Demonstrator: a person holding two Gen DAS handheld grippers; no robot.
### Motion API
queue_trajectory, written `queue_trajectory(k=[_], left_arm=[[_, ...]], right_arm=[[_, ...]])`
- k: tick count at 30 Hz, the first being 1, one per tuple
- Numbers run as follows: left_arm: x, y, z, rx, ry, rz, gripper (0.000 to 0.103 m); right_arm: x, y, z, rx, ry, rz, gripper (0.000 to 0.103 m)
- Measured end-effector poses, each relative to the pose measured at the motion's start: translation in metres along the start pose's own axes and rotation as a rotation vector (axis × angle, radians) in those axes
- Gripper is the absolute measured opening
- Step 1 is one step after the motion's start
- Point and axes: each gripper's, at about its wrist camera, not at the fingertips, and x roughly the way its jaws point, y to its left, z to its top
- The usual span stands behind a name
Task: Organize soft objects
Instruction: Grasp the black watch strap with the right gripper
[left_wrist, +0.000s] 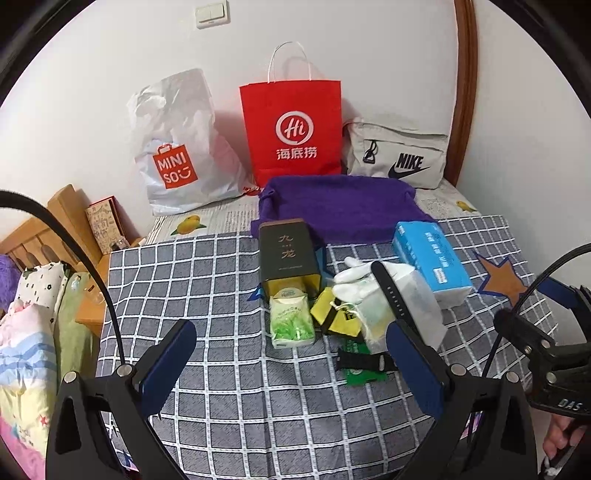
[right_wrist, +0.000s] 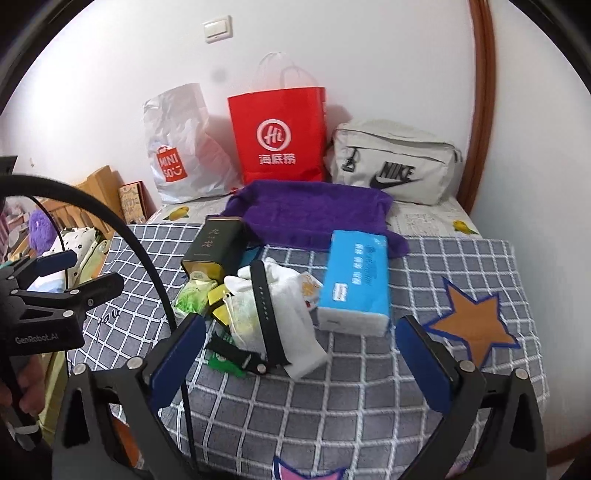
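Both grippers are hovering with jaws wide apart, holding nothing. The white glove (right_wrist: 280, 295) is lying ahead at twelve o'clock of the right gripper (right_wrist: 301, 354), its long axis running roughly eleven to five; the left gripper (left_wrist: 291, 354) is sitting slightly further off. The red bag (right_wrist: 280, 133), at twelve o'clock beyond, is possibly empty.

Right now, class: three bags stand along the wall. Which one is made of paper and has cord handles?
The red bag in the middle: stiff paper with white cord handles. The white plastic bag left of it is crumpled, and the grey fabric pouch on its right has a zip.
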Motion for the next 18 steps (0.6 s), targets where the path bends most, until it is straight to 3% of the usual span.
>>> queue_trajectory(k=[7, 11, 18], left_arm=[[0.014, 0.015, -0.003, -0.033, 0.027, 0.013, 0.103], [0.018, 0.018, -0.001, -0.045, 0.029, 0.018, 0.103], [0.021, 0.018, -0.003, -0.037, 0.038, 0.024, 0.103]], right_arm=[[0.039, 0.017, -0.007, -0.081, -0.024, 0.019, 0.092], [0.068, 0.024, -0.013, -0.124, 0.006, 0.042, 0.073], [0.116, 0.033, -0.018, -0.163, 0.056, 0.083, 0.060]])
